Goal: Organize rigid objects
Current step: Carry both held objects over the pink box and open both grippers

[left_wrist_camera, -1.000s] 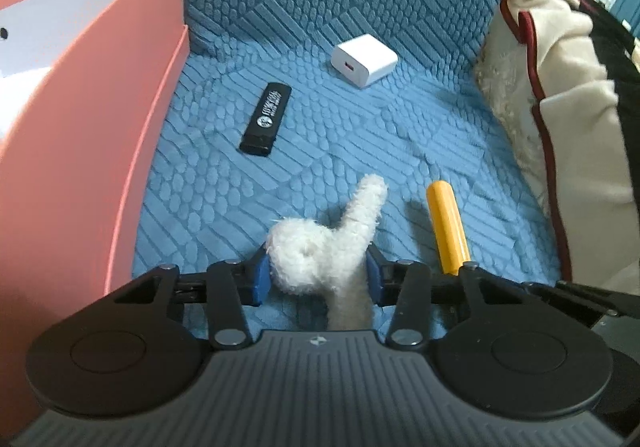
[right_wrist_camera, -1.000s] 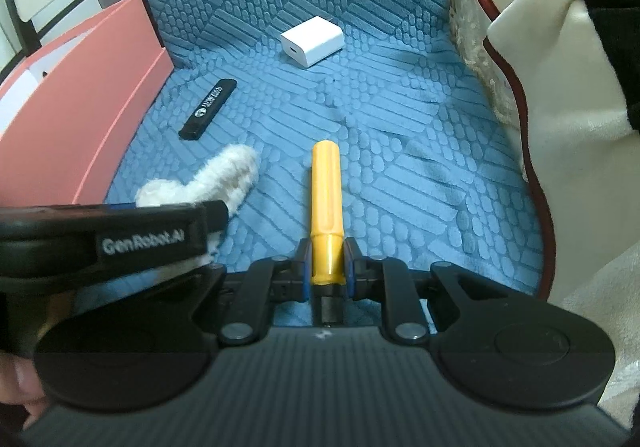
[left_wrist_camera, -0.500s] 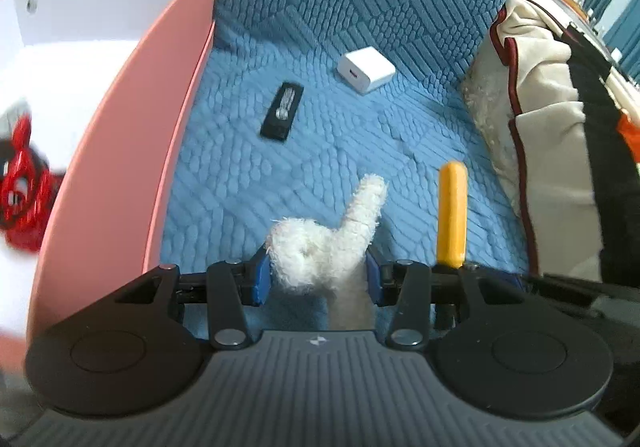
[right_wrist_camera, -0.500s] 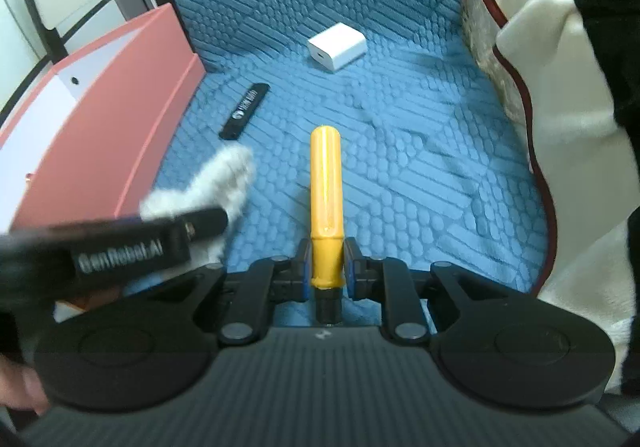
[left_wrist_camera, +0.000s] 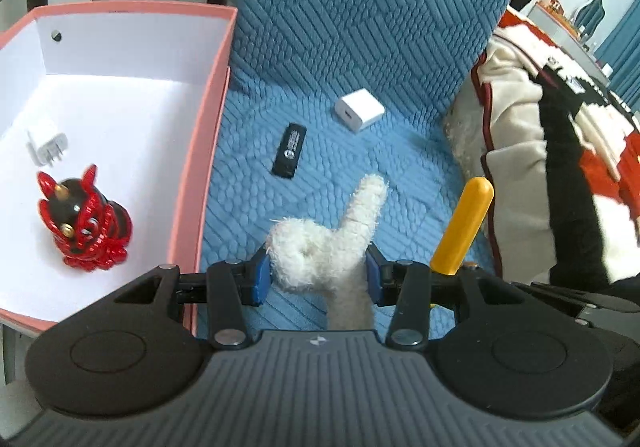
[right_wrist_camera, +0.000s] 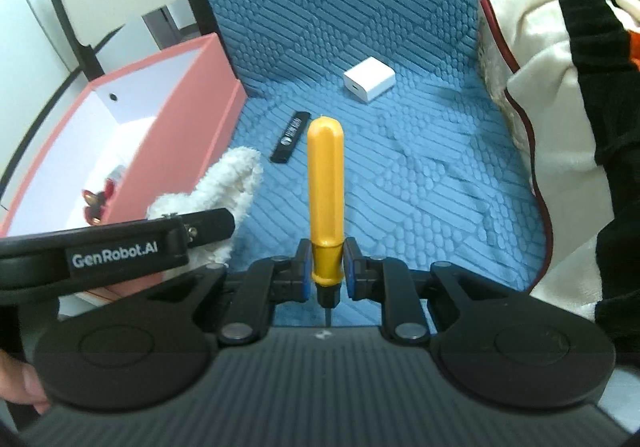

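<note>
My left gripper (left_wrist_camera: pixel 316 273) is shut on a fluffy white plush piece (left_wrist_camera: pixel 320 247), held above the blue quilted seat (left_wrist_camera: pixel 360 47). In the right wrist view my right gripper (right_wrist_camera: pixel 326 271) is shut on the base of a yellow-handled screwdriver (right_wrist_camera: pixel 325 183), its handle pointing away from me. The same screwdriver (left_wrist_camera: pixel 464 225) shows at the right of the left wrist view. A black USB stick (left_wrist_camera: pixel 289 156) and a white charger cube (left_wrist_camera: pixel 359 114) lie on the seat further back. The pink box (left_wrist_camera: pixel 200 175) stands open at the left.
Inside the pink box sit a red and black figurine (left_wrist_camera: pixel 82 225) and a small white plug adapter (left_wrist_camera: pixel 47 148). A cream, black and red blanket (left_wrist_camera: pixel 560 151) is heaped along the seat's right side. A person's thumb (right_wrist_camera: pixel 24 379) shows at the lower left of the right wrist view.
Both grippers have risen with their loads, so the seat objects look smaller. The left wrist view has swung over the pink box, and its inside with the figurine now shows.
</note>
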A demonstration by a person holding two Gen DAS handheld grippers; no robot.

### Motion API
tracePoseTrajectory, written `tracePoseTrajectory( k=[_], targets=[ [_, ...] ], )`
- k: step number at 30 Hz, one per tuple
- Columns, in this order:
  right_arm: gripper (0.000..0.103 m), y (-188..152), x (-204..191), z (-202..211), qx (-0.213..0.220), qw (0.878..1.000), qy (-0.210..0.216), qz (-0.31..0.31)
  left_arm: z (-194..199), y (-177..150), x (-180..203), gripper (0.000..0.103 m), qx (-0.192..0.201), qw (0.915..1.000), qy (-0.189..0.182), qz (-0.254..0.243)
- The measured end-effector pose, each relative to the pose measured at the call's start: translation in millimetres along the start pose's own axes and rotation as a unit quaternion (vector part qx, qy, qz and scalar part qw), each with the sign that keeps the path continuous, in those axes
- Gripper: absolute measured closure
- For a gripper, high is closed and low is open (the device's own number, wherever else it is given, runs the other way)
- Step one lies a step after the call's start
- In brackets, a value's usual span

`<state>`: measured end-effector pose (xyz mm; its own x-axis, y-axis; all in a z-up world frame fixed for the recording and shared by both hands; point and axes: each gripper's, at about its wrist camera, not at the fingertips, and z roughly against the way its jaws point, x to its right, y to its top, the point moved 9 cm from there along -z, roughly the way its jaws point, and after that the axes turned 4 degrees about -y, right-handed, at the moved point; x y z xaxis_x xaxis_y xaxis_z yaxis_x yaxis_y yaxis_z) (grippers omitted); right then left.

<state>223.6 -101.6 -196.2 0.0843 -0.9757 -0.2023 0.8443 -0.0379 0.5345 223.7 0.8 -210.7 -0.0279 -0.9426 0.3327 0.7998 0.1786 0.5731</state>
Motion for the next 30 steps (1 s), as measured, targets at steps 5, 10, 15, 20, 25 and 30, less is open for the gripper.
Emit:
tracePoseTrajectory(
  k=[5,10,15,20,25,30],
  targets=[
    [0.083,12,-16,17,0.012,1.0,0.013,0.008,27,20,-1,0.052,0.015,0.9999,0.001,0.003],
    [0.083,31,-34,33,0.031,0.999,0.023,0.025,55,43,-4,0.052,0.025,0.9996,-0.001,0.01],
    [0.083,54,-54,51,0.063,0.997,0.034,0.042,81,68,-7,0.052,0.04,0.9991,0.005,0.01],
    [0.083,78,-79,70,0.083,0.994,0.049,0.056,116,96,-19,0.052,0.064,0.9977,0.009,0.02],
    [0.083,97,-108,83,0.098,0.991,0.067,0.063,144,118,-38,0.052,0.078,0.9965,0.017,0.027],
    [0.083,112,-136,92,0.104,0.989,0.082,0.068,170,137,-70,0.052,0.092,0.9944,0.035,0.039]
  ],
)
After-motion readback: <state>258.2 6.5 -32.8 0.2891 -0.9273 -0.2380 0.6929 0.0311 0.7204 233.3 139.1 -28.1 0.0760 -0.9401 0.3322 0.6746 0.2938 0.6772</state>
